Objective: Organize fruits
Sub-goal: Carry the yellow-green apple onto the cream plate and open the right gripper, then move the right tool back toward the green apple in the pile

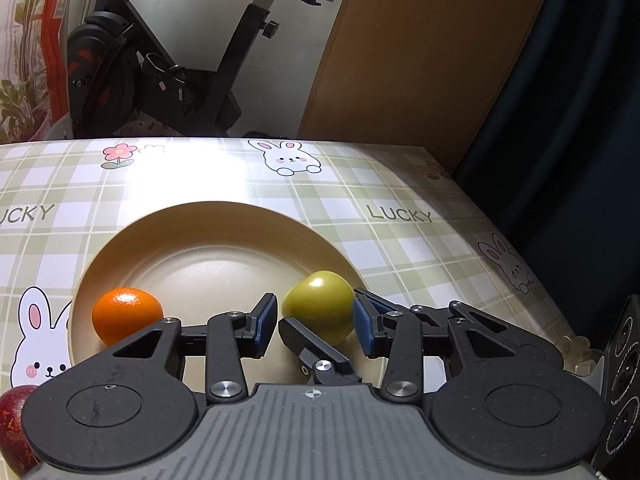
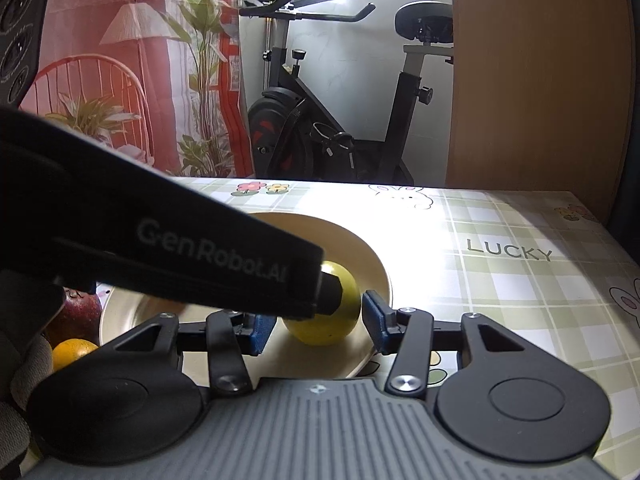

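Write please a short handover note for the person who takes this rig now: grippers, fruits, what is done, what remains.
Left gripper: jaws open around the green fruit, no clear grip.
Right gripper: jaws open, also at the green fruit.
Orange and green fruit are on the plate; the red fruit lies on the table beside it.
Done: two fruits plated.
Left: probably the red fruit onto the plate.

Four fruits are showing in all: one orange (image 1: pixel 127 313), one green apple (image 1: pixel 320 305), one dark red fruit (image 1: pixel 14 426) and one smaller orange fruit (image 2: pixel 72 353). One cream plate (image 1: pixel 208 216) is sitting on the bench (image 1: pixel 400 248). Two grippers are reaching in, the left gripper (image 1: pixel 316 322) and the right gripper (image 2: pixel 320 322).
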